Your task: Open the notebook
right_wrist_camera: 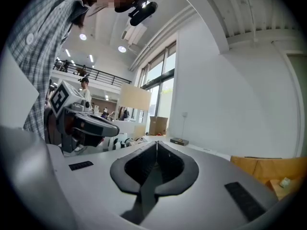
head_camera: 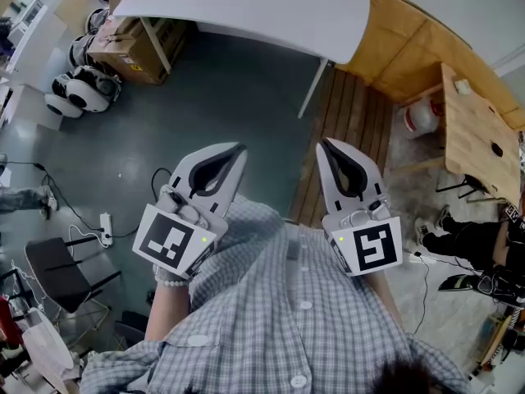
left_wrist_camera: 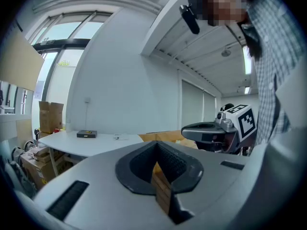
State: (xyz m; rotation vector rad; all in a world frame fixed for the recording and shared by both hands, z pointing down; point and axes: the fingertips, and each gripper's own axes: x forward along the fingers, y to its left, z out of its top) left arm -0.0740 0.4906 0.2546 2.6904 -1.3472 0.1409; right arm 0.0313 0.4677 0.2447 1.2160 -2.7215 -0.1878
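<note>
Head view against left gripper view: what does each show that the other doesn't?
Only the head view: a black chair, a power strip and floor cables. Only the left gripper view: windows, the ceiling and a dark flat item lying on the white table. Both: that white table, cardboard boxes and the shut right tool.

The white, black-padded left gripper (head_camera: 239, 148) sits just left of the centre of the head view, held out before the person's chest. Its tips angle toward the upper right, and its jaws are closed tip to tip with nothing between them. The matching white right gripper (head_camera: 322, 144) sits just right of centre, tips toward the upper left, jaws likewise pressed together and empty. The bare left forearm (head_camera: 166, 314) runs down toward the lower left.
</note>
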